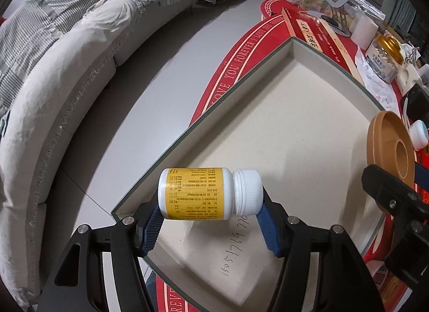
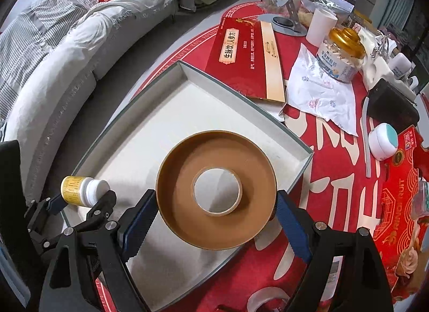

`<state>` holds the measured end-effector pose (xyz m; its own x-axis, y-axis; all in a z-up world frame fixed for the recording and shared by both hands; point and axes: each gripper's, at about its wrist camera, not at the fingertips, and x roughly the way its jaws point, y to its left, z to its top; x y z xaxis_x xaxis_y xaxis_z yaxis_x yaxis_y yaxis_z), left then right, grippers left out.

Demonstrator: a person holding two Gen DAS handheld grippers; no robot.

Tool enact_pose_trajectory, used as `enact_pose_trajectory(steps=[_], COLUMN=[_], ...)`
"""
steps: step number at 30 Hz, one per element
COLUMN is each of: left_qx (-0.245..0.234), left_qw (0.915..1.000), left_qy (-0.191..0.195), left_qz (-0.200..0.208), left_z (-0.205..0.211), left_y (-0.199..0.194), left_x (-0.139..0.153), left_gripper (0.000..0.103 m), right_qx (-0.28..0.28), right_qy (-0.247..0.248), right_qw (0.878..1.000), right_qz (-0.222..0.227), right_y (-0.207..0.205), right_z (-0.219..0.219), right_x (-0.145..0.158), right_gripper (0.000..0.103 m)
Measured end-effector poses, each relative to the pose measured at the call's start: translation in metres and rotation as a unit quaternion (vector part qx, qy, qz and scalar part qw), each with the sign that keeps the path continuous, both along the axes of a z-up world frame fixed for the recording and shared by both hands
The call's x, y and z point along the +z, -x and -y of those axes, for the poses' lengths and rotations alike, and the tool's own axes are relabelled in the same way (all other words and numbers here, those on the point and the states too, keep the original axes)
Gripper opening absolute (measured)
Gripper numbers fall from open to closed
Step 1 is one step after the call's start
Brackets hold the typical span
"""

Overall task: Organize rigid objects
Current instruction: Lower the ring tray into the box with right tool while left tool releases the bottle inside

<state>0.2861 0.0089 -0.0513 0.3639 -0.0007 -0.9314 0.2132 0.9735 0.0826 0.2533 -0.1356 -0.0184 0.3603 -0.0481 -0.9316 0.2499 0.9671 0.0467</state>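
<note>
My left gripper [image 1: 210, 206] is shut on a white pill bottle with a yellow label [image 1: 198, 193], held sideways above the near left corner of a shallow grey cardboard tray [image 1: 292, 51]. The bottle also shows in the right wrist view [image 2: 80, 188]. My right gripper [image 2: 215, 204] is shut on a big brown roll of tape [image 2: 215, 161], held flat over the tray's [image 2: 187, 68] near right part. The roll also shows at the right edge of the left wrist view [image 1: 386, 137].
On the red tablecloth beyond the tray lie a red gift box [image 2: 241, 57], a tissue [image 2: 321, 97], a gold-lidded jar [image 2: 340, 51], a black case [image 2: 391, 105] and a small white pot [image 2: 382, 141]. A grey sofa [image 1: 67, 70] runs along the left.
</note>
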Motion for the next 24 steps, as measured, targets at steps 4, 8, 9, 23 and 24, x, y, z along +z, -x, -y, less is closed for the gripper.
enact_pose_trajectory(steps=[4,8,9,23,24], left_qx=[-0.001,-0.004,-0.005,-0.013,-0.017], left_qw=[1.0,1.0,0.9999,0.9996,0.9996], left_qy=[-0.002,-0.005,-0.005,0.005,0.006], left_qz=[-0.003,-0.007,-0.009,-0.025,-0.021], left_z=[0.002,0.004,0.005,0.004,0.004], left_y=[-0.001,-0.003,-0.004,-0.004,-0.002], left_x=[-0.002,-0.006,-0.007,-0.003,0.002], left_gripper=[0.067,0.067,0.067,0.103,0.103], right_qx=[0.001,-0.001,-0.002,-0.008,-0.008], right_qy=[0.001,0.001,0.001,-0.021,-0.021], right_qw=[1.0,1.0,1.0,1.0,1.0], right_qz=[-0.007,-0.013,-0.015,-0.01,-0.005], right_y=[-0.001,-0.002,-0.003,0.0,0.001], right_z=[0.001,0.002,0.002,0.01,0.01], right_x=[-0.005,-0.009,-0.011,-0.008,-0.004], right_gripper=[0.088,0.088,0.088,0.103,0.103])
